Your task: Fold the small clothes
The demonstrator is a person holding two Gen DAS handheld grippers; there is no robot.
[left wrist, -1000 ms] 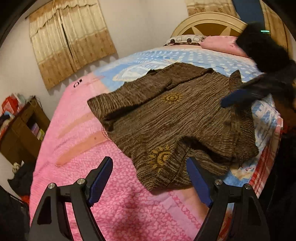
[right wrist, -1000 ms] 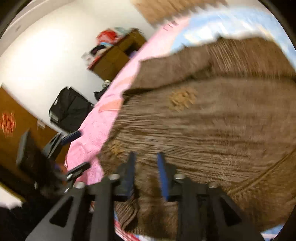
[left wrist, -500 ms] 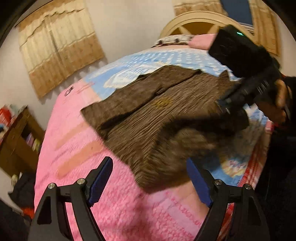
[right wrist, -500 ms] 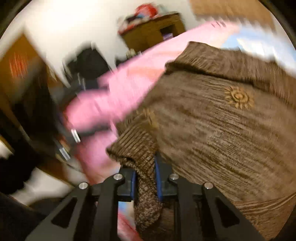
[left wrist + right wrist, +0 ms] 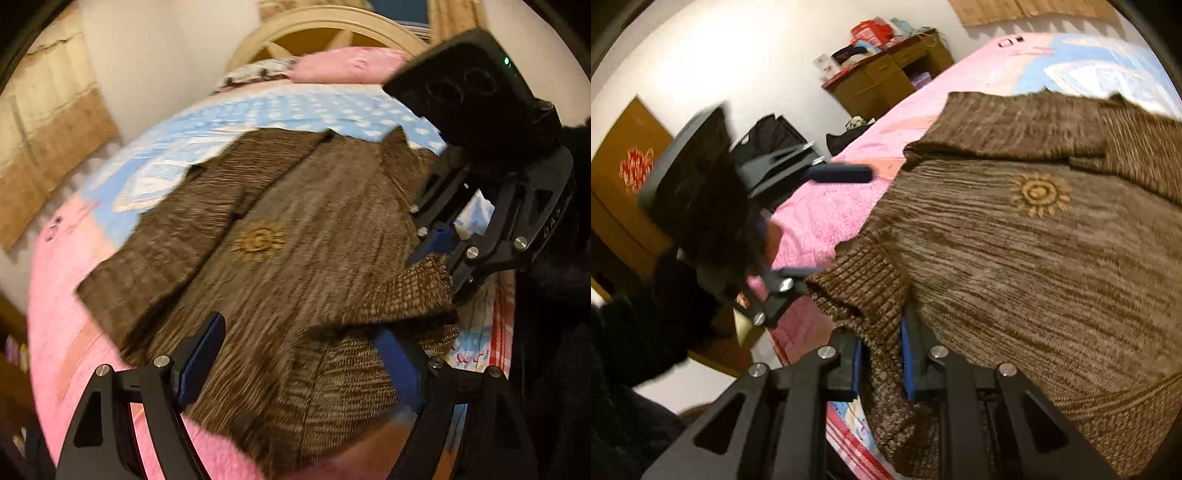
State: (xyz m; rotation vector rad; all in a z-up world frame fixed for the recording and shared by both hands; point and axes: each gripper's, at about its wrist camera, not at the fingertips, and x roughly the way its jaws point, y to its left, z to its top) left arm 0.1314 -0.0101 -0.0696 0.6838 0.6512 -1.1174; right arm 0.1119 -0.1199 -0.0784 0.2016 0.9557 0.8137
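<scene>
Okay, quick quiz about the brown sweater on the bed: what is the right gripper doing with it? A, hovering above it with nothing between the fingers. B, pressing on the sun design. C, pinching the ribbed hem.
C: the right gripper has its fingers closed on the ribbed hem of the sweater, well away from the sun design.

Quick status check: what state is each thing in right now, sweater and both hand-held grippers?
Sweater: spread on the bed, one corner lifted.
Right hand-held gripper: just closed, shut on the sweater's ribbed corner.
Left hand-held gripper: open over the sweater, holding nothing.
</scene>
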